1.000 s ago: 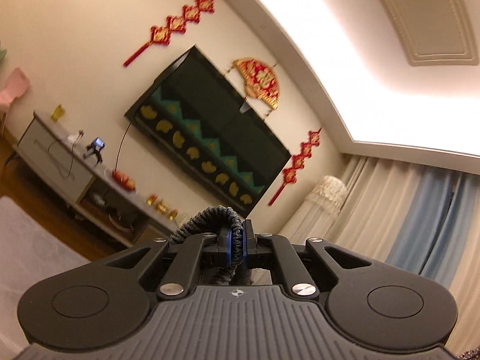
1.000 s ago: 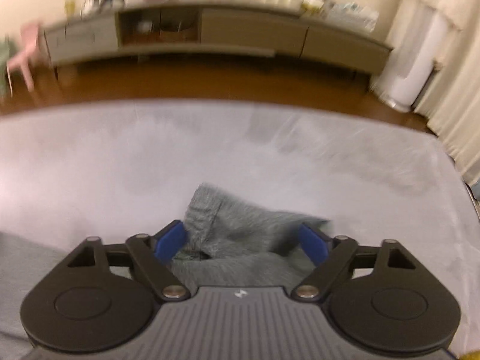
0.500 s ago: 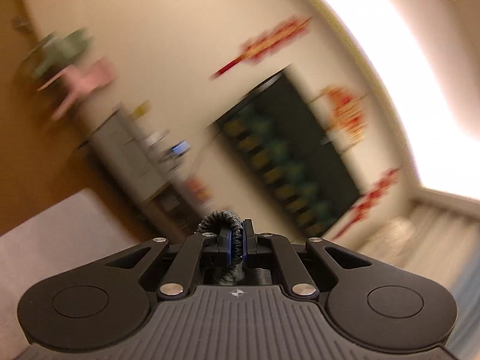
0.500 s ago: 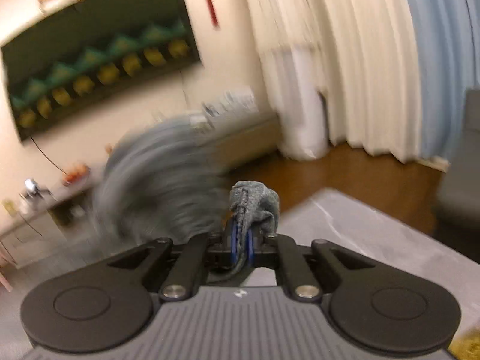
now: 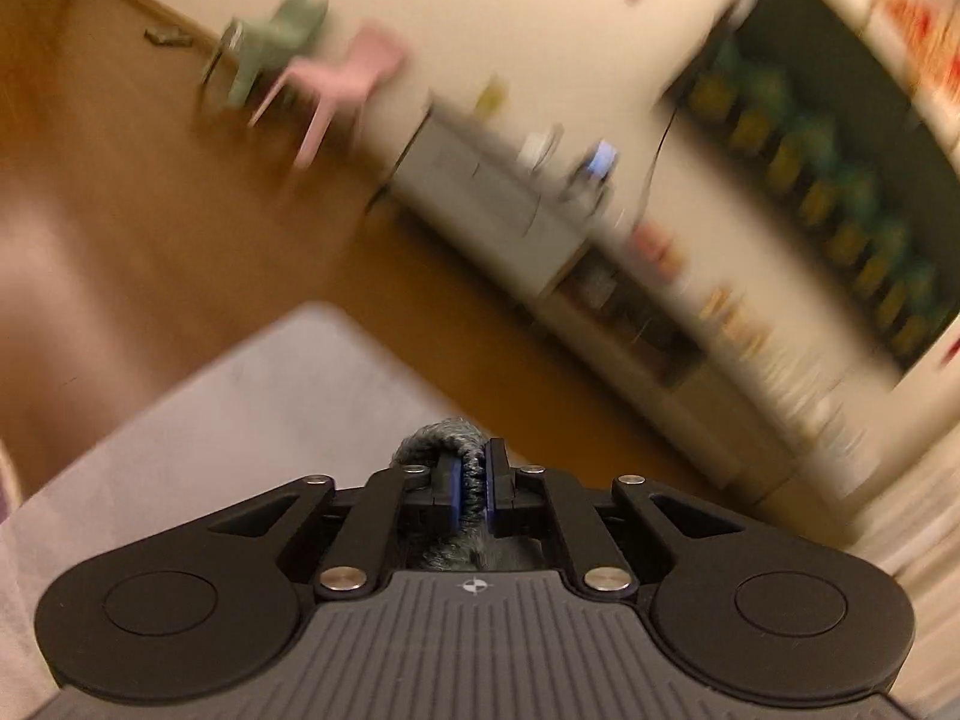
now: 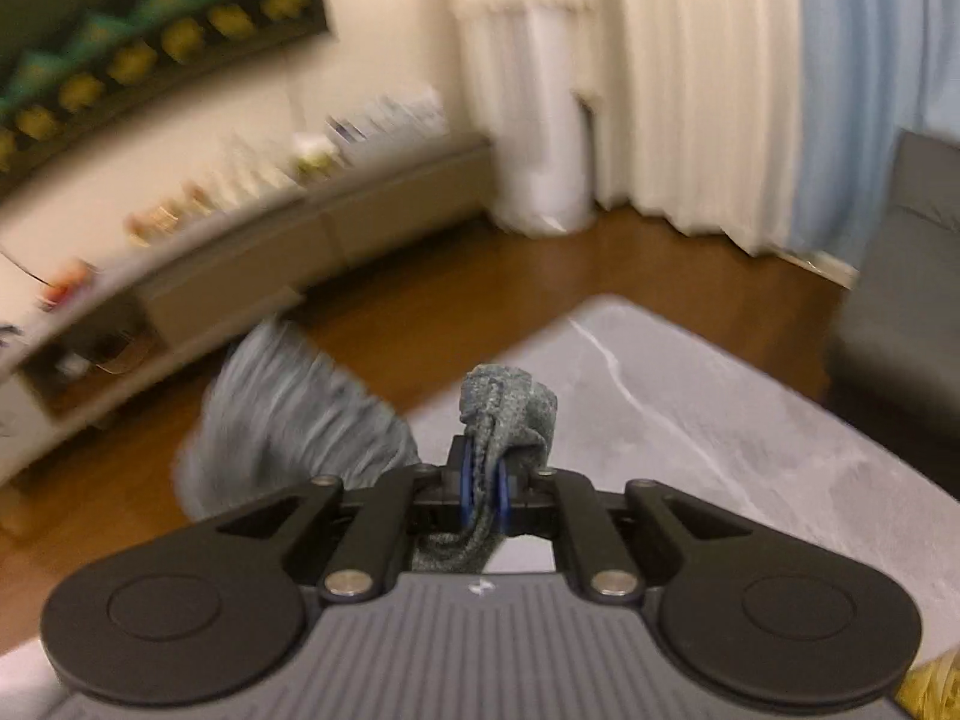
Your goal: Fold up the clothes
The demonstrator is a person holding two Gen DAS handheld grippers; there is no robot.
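Grey knit garment (image 6: 507, 402), bunched, lifted above the pale mat (image 6: 690, 396). Left gripper (image 5: 472, 483): clamped on a fold. Right gripper (image 6: 485, 489): pads pressing a fold, jaws opening slightly. A second ago the right jaws stood wide over the garment lying on the mat.

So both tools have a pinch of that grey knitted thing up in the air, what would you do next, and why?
Probably spread the two tools apart to pull the grey knitted garment flat, then lower it onto the pale grey mat. The left tool is shut on a fold; the right tool has cloth between its pads though its jaws are opening slightly, and the rest hangs bunched and swinging.
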